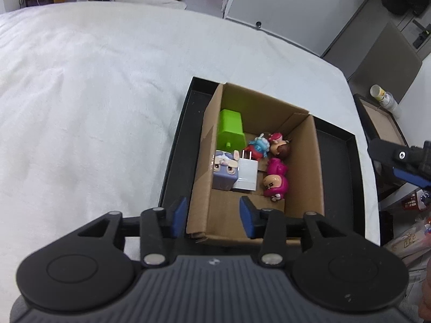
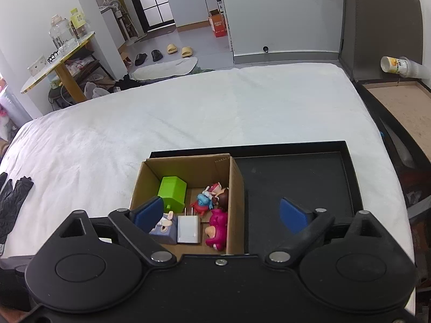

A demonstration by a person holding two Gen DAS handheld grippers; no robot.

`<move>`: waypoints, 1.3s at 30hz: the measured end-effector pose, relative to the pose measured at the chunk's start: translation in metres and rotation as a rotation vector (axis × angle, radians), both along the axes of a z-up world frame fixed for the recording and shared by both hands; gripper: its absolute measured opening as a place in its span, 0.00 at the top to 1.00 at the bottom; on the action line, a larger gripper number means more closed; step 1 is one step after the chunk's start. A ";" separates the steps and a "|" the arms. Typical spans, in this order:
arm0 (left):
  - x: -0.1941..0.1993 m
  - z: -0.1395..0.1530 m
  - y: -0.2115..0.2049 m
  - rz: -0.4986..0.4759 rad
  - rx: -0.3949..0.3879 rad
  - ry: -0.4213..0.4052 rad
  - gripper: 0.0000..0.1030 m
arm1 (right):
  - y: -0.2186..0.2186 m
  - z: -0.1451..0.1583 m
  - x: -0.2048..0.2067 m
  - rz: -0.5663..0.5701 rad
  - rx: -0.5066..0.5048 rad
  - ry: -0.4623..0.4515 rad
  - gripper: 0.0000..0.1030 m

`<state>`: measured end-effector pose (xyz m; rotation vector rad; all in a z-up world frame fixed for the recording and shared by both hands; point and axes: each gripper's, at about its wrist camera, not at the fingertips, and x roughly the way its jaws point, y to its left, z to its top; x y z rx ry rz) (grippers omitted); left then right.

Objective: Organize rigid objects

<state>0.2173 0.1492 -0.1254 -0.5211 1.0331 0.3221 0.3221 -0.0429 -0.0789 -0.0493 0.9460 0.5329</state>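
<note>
Cup label (image 2: 398, 65) print blurred, perhaps unreadable; charger (image 2: 188, 228) unmarked.

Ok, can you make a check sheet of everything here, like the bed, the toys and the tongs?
Surface: white bed cover, with a black tray on it.
Job's things: cardboard box sits in the tray; inside lie a green block, white charger, bunny cube, blue toy and two pink figures.
Clutter: black gloves on the bed.
Grippers: left tongs open above the box, nothing between them; right tongs wide open, nothing held.
Cables: nothing seen.
Surroundings: slippers, side table.
</note>
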 end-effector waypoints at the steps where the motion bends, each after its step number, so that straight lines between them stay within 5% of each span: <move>1: -0.002 0.004 -0.002 -0.001 0.008 -0.007 0.50 | -0.002 0.002 -0.002 -0.001 0.003 0.003 0.07; 5: -0.008 0.018 -0.010 -0.010 0.039 -0.032 0.34 | -0.013 0.009 -0.012 -0.007 0.009 -0.001 0.03; 14: -0.027 0.051 -0.026 -0.020 0.086 -0.083 0.19 | -0.043 0.029 -0.034 -0.029 0.044 -0.009 0.00; 39: -0.123 0.134 -0.049 -0.039 0.168 -0.304 0.10 | -0.098 0.084 -0.116 -0.111 0.189 -0.107 0.00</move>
